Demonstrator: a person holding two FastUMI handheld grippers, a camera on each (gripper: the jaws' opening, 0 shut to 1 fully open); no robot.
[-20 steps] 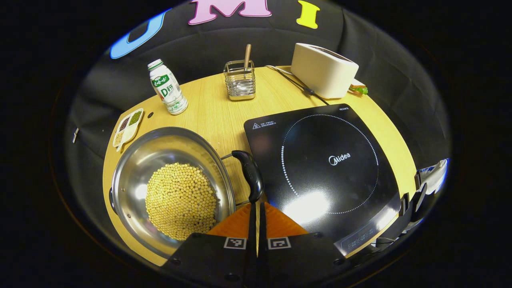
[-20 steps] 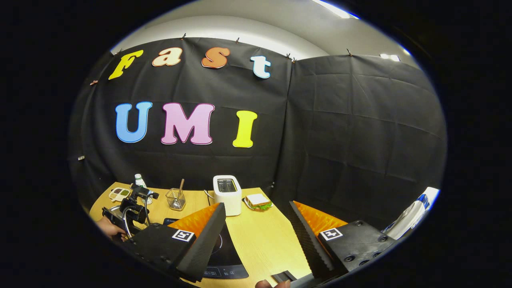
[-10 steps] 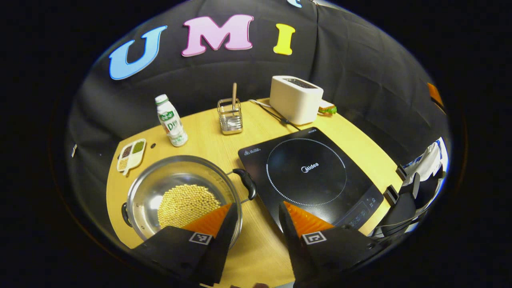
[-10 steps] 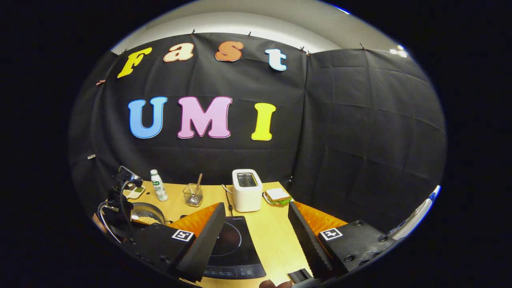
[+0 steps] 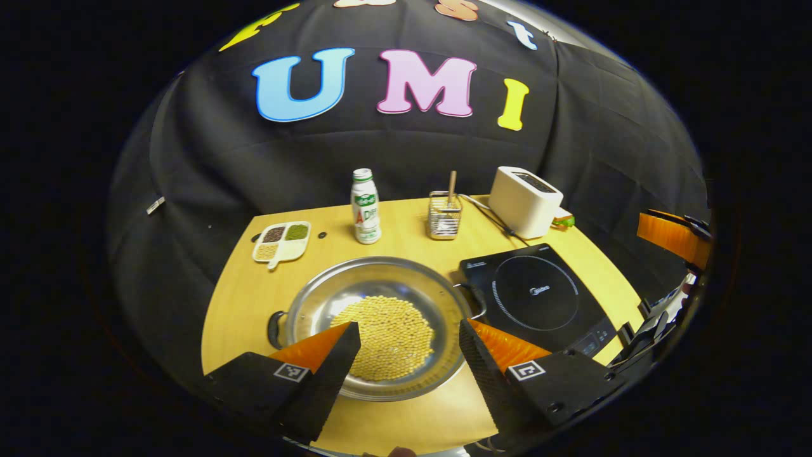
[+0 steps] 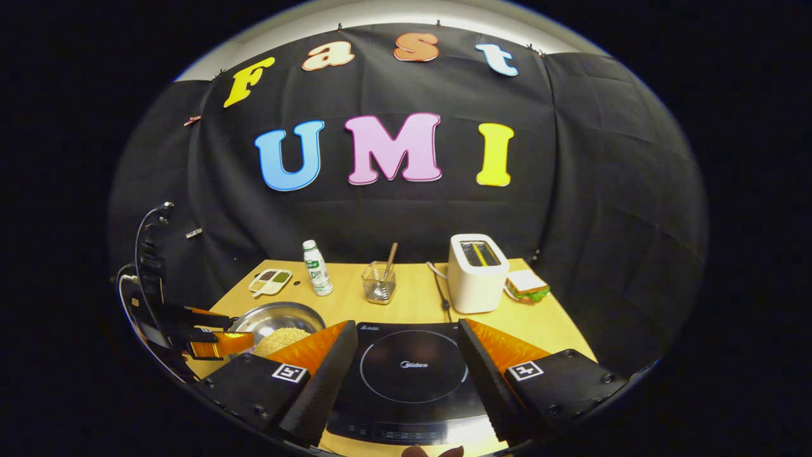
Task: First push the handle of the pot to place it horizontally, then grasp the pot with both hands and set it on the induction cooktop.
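Now the pot (image 5: 380, 327) sits on the tabletop (image 5: 241, 298) just left of the induction cooktop (image 5: 539, 295), a wide, shallow steel pan with a mound of pale beans (image 5: 390, 336) in its middle. One dark handle (image 5: 274, 329) juts from its left rim, and a wire handle (image 5: 474, 298) shows at its right rim beside the cooktop; both seem to lie flat. The left tool (image 5: 409, 355) hangs above the pot's near edge with its fingers spread wide, gripping nothing. The right tool (image 6: 403, 374) is also wide apart and empty, poised over the cooktop's near side. Loaded with beans, the pot likely feels fairly heavy and its polished rim slippery, so the two handles on opposite sides look the safest places to grip. Lifting evenly should matter, since a tilt could send the loose beans sliding and spilling.
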